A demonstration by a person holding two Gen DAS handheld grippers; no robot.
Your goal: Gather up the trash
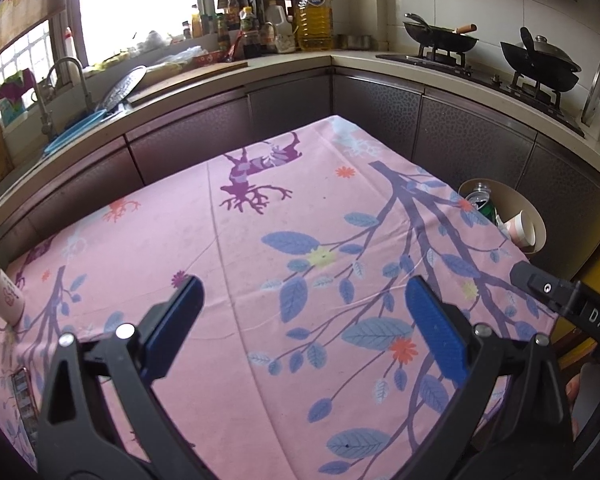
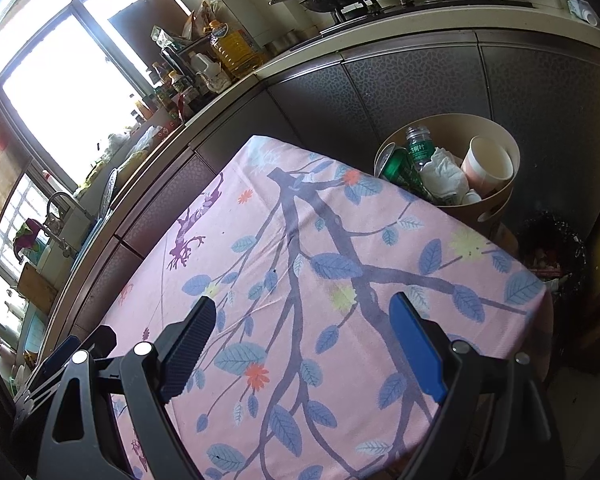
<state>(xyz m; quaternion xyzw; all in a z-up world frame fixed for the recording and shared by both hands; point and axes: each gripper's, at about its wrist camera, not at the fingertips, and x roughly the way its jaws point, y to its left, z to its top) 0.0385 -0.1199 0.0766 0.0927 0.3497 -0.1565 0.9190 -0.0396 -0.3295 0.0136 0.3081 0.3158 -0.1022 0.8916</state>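
Both grippers, left (image 1: 302, 320) and right (image 2: 304, 344), jaws wide apart and empty over pink floral tablecloth (image 1: 228, 216); mug (image 1: 4, 294) at near-left edge, closest to left hand; beyond far-right corner, bin (image 2: 496, 200) holding can (image 2: 400, 166), bottle (image 2: 420, 146), tissue (image 2: 444, 176), paper cup (image 2: 490, 164).

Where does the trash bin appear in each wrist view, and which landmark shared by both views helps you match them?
Left wrist view: the bin sits at the right edge, past the table's far right corner, partly hidden by the tablecloth.
Right wrist view: the bin is upper right, beside the table, its trash showing.
Shared landmark: the yellow oil bottle on the counter.
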